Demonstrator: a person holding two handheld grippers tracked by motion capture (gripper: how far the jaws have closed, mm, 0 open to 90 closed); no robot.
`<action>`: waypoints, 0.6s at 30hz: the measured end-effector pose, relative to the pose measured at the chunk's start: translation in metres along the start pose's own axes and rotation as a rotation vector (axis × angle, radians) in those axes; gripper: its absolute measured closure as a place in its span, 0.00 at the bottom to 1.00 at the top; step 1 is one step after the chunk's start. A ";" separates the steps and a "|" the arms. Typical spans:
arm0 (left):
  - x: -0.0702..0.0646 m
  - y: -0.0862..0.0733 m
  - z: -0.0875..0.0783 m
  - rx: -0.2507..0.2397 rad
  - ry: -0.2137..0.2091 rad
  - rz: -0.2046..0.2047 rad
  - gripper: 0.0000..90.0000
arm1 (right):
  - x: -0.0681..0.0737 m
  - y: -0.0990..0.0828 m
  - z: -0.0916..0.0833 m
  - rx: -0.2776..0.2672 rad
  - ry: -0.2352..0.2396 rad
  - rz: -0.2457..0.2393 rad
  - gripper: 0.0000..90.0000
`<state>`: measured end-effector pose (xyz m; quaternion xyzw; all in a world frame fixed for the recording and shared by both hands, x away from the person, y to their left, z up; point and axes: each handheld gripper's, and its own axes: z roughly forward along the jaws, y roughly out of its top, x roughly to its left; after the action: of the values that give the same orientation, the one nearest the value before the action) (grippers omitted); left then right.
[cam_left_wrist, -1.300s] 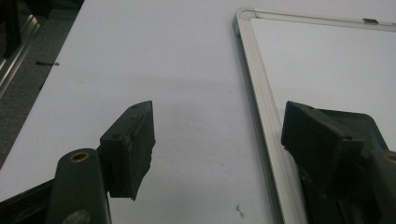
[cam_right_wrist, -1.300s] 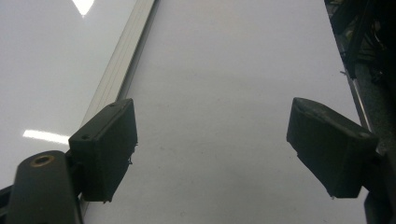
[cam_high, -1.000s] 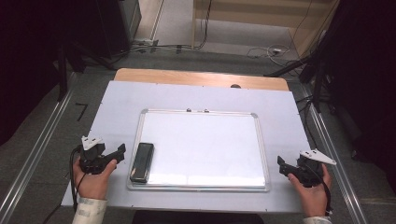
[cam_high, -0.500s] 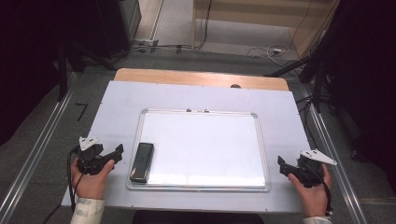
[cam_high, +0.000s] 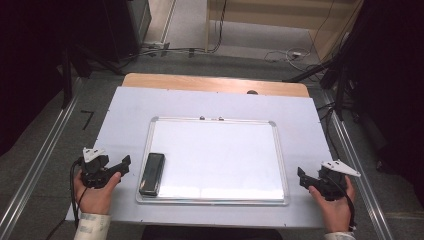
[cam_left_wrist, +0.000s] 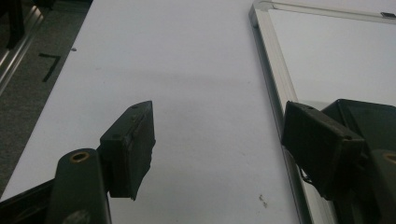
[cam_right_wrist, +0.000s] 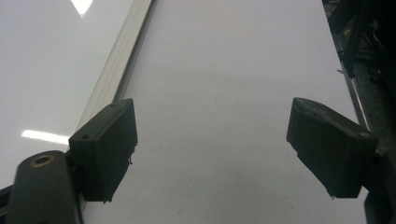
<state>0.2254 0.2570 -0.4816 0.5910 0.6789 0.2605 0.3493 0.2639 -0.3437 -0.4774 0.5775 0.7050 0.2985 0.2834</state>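
A white board with a silver frame lies flat in the middle of the table. A black eraser rests on its left part, lengthwise along the frame. My left gripper stands open just left of the board, with nothing between its fingers. In the left gripper view the gripper hovers over the bare sheet, with the board's frame and the eraser behind its right jaw. My right gripper stands open near the board's right front corner. In the right gripper view the gripper is empty, and the frame runs along its left side.
A pale sheet covers the table, with a strip of bare wood at the far edge. Two small magnets sit on the board's top frame. Metal rails flank the table, and cables lie on the floor beyond.
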 end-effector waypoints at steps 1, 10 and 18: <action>0.000 0.000 0.000 0.000 -0.001 -0.001 0.30 | 0.000 0.000 0.000 0.000 0.000 -0.001 0.17; 0.001 -0.001 -0.002 -0.002 -0.002 0.003 0.30 | 0.000 0.000 0.000 0.002 0.000 0.000 0.17; 0.004 -0.002 -0.004 0.001 0.008 0.004 0.30 | -0.001 0.000 0.000 0.004 -0.001 0.004 0.17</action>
<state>0.2209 0.2606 -0.4815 0.5914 0.6792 0.2631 0.3460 0.2640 -0.3442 -0.4778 0.5795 0.7043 0.2975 0.2821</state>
